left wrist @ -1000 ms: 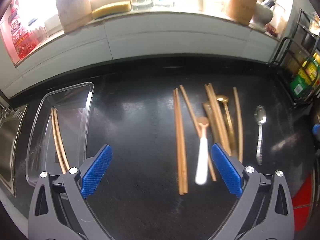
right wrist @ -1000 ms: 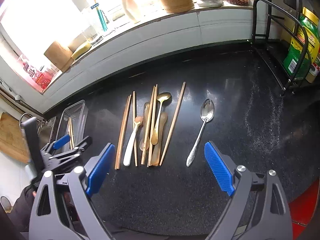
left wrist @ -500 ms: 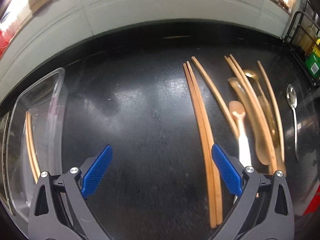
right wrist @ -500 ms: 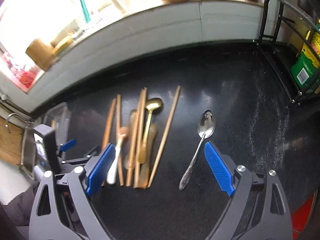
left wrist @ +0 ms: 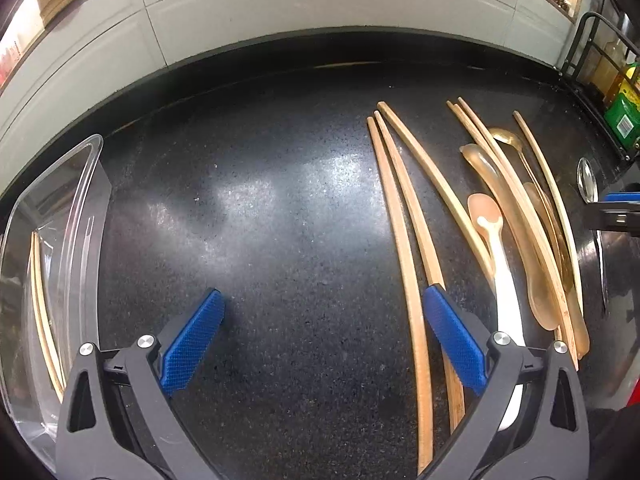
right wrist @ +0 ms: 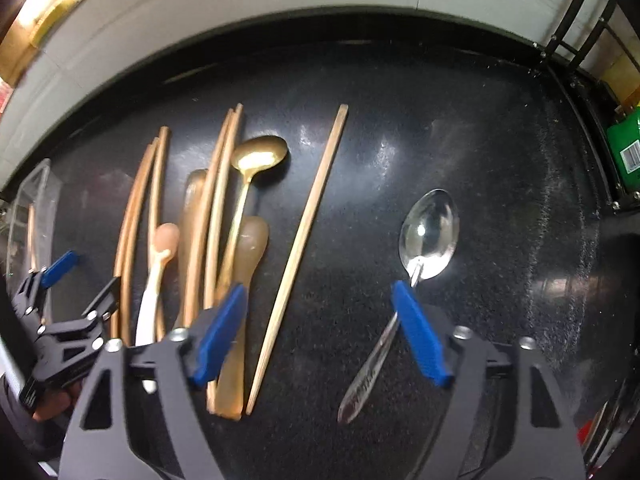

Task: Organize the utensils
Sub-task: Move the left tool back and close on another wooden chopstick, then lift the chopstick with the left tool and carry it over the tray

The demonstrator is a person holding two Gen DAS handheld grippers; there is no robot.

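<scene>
Right claw [right wrist: 318, 328] hung low over the desk [right wrist: 460, 120], jaws closing, one lone chopstick [right wrist: 298, 256] between them, untouched; steel spoon [right wrist: 430, 232] under its right finger. Left claw [left wrist: 320, 332] stood wide open, a chopstick pair [left wrist: 404, 236] just inside its right finger. Picking step, I judged; next, pinch and carry to the clear tray [left wrist: 84, 200] far left. Loose count: six chopsticks, five spoons. Tray: two chopsticks.

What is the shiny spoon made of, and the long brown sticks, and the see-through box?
The silver spoon looks like polished metal: it mirrors the lights. The chopsticks look like wood or bamboo: matte tan with faint grain. The clear tray is probably plastic, though it could be glass: you see straight through its walls.
</scene>
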